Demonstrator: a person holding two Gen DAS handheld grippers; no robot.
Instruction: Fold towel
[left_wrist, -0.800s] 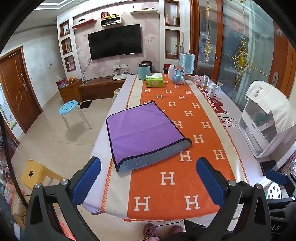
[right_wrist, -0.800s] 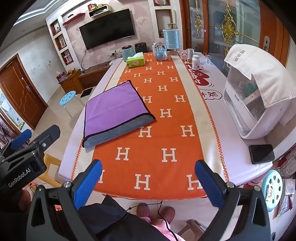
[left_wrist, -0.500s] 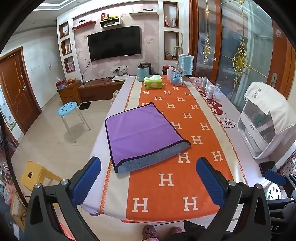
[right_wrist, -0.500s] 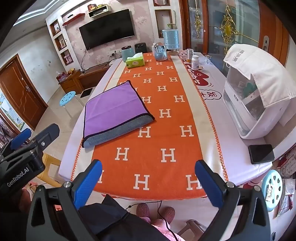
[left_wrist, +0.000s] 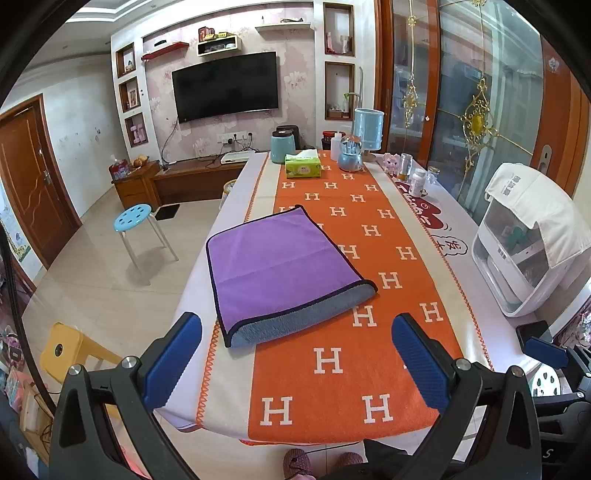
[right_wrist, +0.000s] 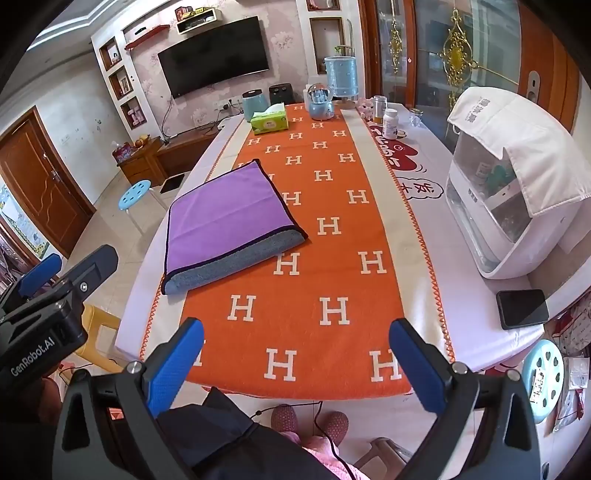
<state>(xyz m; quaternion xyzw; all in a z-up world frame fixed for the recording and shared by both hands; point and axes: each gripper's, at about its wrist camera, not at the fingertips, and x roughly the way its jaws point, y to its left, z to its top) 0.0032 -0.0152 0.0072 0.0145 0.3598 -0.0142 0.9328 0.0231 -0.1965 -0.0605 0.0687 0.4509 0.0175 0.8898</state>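
A purple towel (left_wrist: 275, 264) with a grey underside lies folded flat on the left side of the table, its grey folded edge toward me. It also shows in the right wrist view (right_wrist: 229, 214). My left gripper (left_wrist: 295, 354) is open and empty, held back above the table's near edge, apart from the towel. My right gripper (right_wrist: 295, 358) is open and empty, held back over the near edge too. The left gripper's body (right_wrist: 48, 306) shows at the left of the right wrist view.
An orange H-patterned runner (left_wrist: 340, 332) covers the table. A white appliance (right_wrist: 506, 195) and a black phone (right_wrist: 522, 308) are at the right. A tissue box (left_wrist: 303, 166), jars and bottles stand at the far end. Stools (left_wrist: 138, 221) stand on the floor at left.
Both grippers have drawn back and risen slightly from the table; the towel lies unmoved. Both stay open.
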